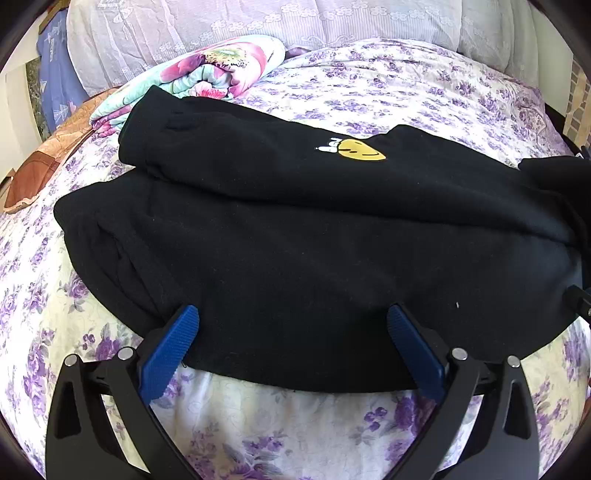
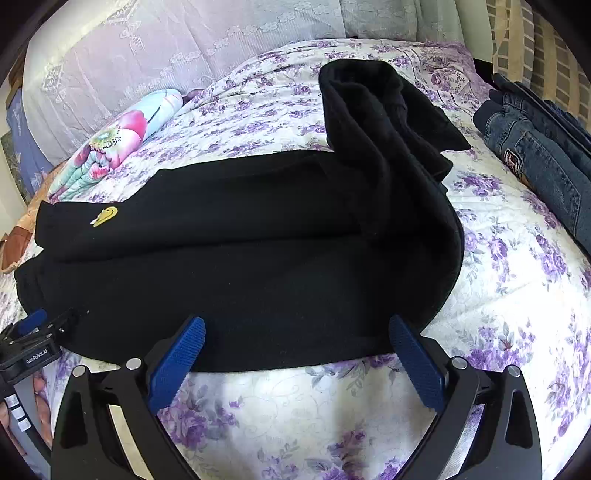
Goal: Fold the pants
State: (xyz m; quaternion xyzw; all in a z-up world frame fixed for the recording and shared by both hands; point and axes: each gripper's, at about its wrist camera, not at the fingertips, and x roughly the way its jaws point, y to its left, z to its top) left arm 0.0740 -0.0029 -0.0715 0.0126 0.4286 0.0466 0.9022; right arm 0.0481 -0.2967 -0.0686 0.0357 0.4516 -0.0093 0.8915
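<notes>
Black pants with a yellow smiley patch lie across the floral bed, one leg laid over the other lengthwise. In the right wrist view the pants bend at the right, with the leg ends running toward the far side. My left gripper is open, its blue fingers over the near hem edge at the waist end. My right gripper is open over the near edge further along the legs. The left gripper also shows in the right wrist view at the left edge.
A floral purple bedspread covers the bed. A rolled flowery quilt lies at the far left by lace-covered pillows. Folded blue jeans sit at the far right. An orange cushion lies at the left edge.
</notes>
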